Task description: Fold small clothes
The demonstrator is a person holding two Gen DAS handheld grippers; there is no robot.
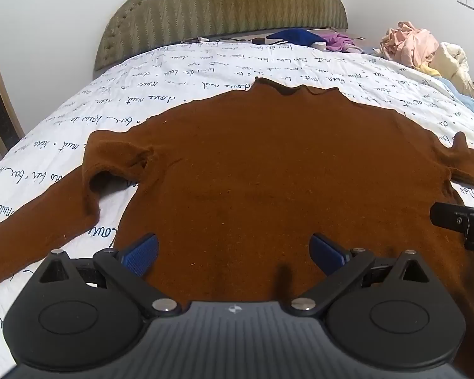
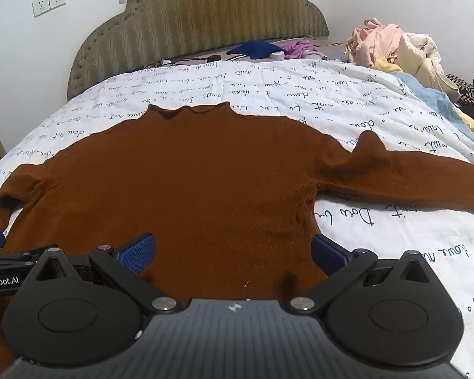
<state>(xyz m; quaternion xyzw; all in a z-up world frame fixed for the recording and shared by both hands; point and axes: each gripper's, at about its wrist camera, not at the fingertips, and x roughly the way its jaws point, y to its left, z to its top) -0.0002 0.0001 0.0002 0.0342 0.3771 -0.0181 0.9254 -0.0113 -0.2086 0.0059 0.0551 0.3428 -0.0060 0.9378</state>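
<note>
Sweater (image 1: pixel 268 164) in rust-brown knit lies spread flat on the bed (image 1: pixel 180 79), collar toward the headboard (image 1: pixel 224 9) and hem toward the two claws, so it serves as the landmark here. The left claw (image 1: pixel 233 254) hangs over the sweater's lower body, its blue pads (image 1: pixel 142 254) spread wide with nothing between them; the right claw (image 2: pixel 233 254) hangs over the same lower body nearer the sweater's right side seam, equally wide apart and empty. The left sleeve (image 1: pixel 47 208) is kinked near the shoulder and trails back beside the body, while the right sleeve (image 2: pixel 410 186) runs straight out from the shoulder. A pile of pale clothes (image 2: pixel 391 47) sits well beyond the sweater's right shoulder, out of the way. The step in hand looks like the first fold, probably bringing a sleeve across the body. To do it well, each claw should come down on a single edge of knit, pinch both layers cleanly, and lift only enough to clear the body before carrying it over. The crumpled left sleeve would fold better if smoothed straight first, since a loose knit drags and bunches easily.
</note>
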